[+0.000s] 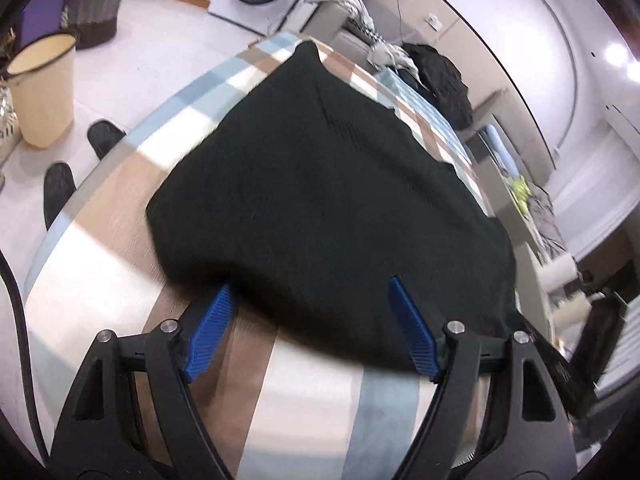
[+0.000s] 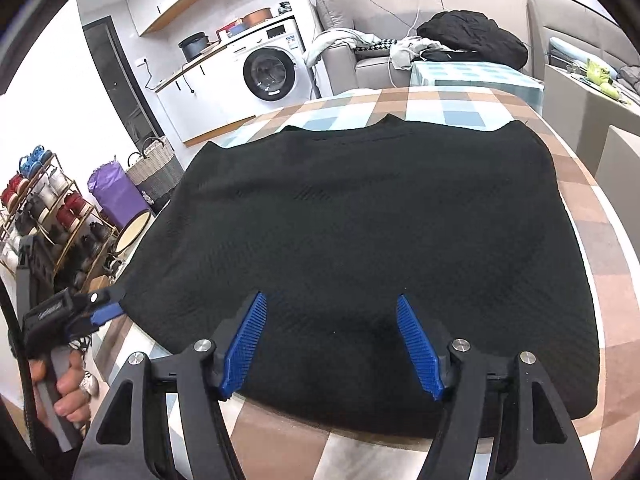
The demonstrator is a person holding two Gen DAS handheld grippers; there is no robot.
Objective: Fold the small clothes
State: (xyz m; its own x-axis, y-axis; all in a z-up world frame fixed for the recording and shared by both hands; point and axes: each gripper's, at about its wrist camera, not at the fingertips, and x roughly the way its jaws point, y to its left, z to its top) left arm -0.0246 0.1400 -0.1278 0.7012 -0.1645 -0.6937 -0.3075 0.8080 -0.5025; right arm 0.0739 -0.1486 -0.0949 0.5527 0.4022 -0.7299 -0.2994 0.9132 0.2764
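We look down from both wrists, close over the black garment (image 1: pixel 328 200) on the checked table (image 2: pixel 420 100); both views share it and the washing machine (image 2: pixel 270 74) beyond.

Bright indoor light, fisheye-warped, left-wrist blur

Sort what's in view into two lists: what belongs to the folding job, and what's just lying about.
Job:
- black garment, spread flat on the checked tablecloth
- left gripper, open
- right gripper, open

Lying about:
- washing machine
- woven basket
- purple bag
- cream bucket
- shoe rack
- dark heap on the sofa
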